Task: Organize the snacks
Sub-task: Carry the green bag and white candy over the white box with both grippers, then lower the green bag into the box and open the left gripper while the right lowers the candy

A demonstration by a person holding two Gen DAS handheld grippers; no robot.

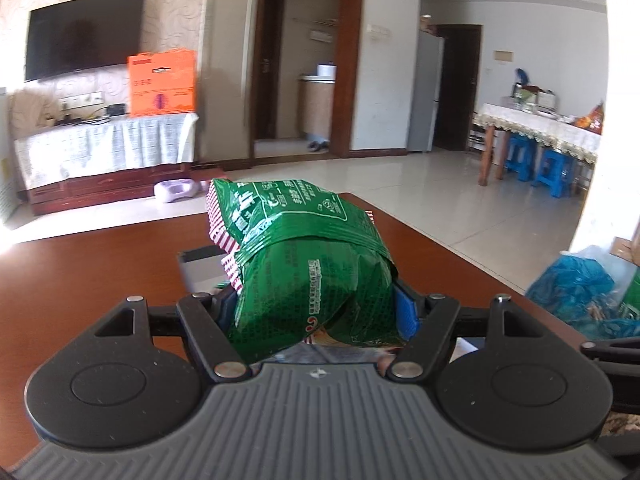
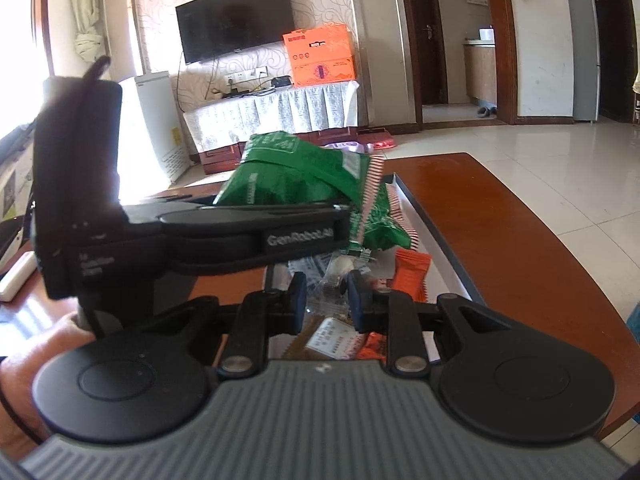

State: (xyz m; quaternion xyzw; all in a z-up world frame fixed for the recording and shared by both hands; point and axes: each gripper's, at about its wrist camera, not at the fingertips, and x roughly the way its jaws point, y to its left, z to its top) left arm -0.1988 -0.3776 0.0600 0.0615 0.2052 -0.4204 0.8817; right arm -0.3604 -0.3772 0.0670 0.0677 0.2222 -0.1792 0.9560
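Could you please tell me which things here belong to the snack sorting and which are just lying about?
Job:
green snack bag, held in left gripper
orange packet
small clear packet, between right gripper jaws
tray

Lying about:
television
orange box
blue stools

"GenRobot.AI" on left gripper [image 2: 320, 204], green bag [image 1: 316, 272] print illegible

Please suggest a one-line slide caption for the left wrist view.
Left tongs shut on a green snack bag, held above the brown table.
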